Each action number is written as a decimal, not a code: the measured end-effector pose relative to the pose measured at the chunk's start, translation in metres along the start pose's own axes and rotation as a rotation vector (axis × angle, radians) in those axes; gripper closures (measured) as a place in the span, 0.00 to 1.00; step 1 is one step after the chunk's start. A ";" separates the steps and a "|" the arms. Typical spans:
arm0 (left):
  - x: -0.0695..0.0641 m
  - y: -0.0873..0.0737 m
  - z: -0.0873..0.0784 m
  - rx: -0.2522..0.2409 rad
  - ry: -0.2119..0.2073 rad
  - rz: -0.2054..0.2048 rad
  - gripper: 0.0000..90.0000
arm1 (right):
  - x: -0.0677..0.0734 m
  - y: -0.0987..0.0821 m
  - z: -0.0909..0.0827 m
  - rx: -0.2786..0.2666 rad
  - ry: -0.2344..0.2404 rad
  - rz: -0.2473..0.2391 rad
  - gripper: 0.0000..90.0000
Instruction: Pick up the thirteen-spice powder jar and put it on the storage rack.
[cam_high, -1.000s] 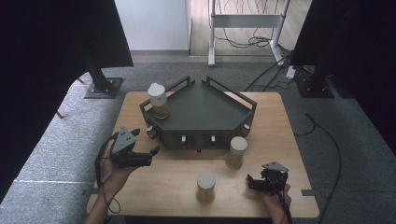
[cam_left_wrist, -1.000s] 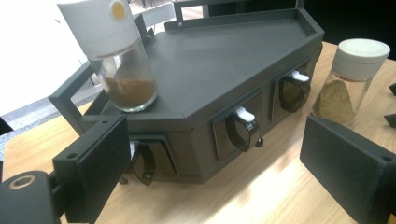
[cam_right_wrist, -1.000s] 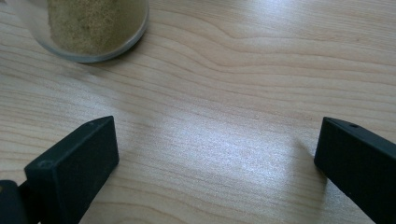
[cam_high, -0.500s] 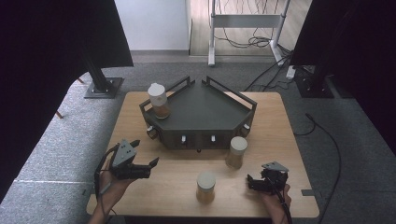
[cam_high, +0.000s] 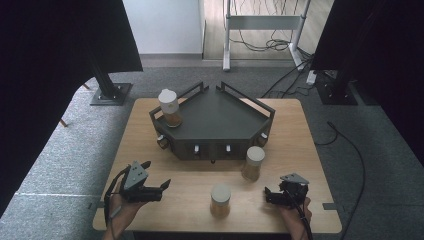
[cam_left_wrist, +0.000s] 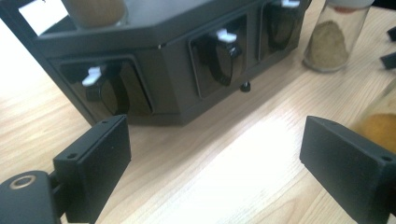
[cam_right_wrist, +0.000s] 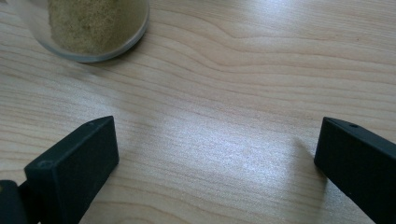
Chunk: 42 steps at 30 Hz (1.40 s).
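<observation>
Here, both black tools (cam_high: 161, 187) (cam_high: 269, 194) gape over grained wood (cam_high: 185, 175)

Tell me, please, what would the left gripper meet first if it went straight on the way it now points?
Probably the jar near the table's front edge: the left gripper, jaws open, points right toward it in the high view, and the jar edges into its own view's right side, though it may just pass beside it.

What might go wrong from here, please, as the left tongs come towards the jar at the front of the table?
The front jar stands free on the table, tall and narrow, so a push from one jaw of the open left tongs could tip it. The second jar stands close behind, beside the dark rack; a toppled jar might knock it. The right tongs, open and resting nearby, could get in the way.
</observation>
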<state>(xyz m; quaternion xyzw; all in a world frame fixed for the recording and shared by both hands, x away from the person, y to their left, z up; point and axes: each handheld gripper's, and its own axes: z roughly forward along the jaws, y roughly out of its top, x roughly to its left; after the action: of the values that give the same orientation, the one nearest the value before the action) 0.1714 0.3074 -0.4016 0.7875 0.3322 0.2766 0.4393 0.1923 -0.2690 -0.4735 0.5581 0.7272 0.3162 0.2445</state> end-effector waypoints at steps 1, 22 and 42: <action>0.000 -0.002 0.001 0.003 -0.002 0.002 0.09 | 0.000 0.000 0.000 0.000 0.000 0.000 0.00; -0.008 -0.045 0.032 0.062 0.013 -0.054 0.10 | 0.000 0.000 0.000 0.000 0.000 0.000 0.00; -0.011 -0.057 0.037 0.066 0.033 -0.062 0.10 | 0.000 0.000 0.000 0.000 0.000 0.000 0.00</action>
<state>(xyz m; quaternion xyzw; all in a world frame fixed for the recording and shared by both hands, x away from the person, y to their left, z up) 0.1753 0.3028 -0.4704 0.7863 0.3726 0.2645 0.4158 0.1923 -0.2690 -0.4735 0.5580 0.7271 0.3163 0.2446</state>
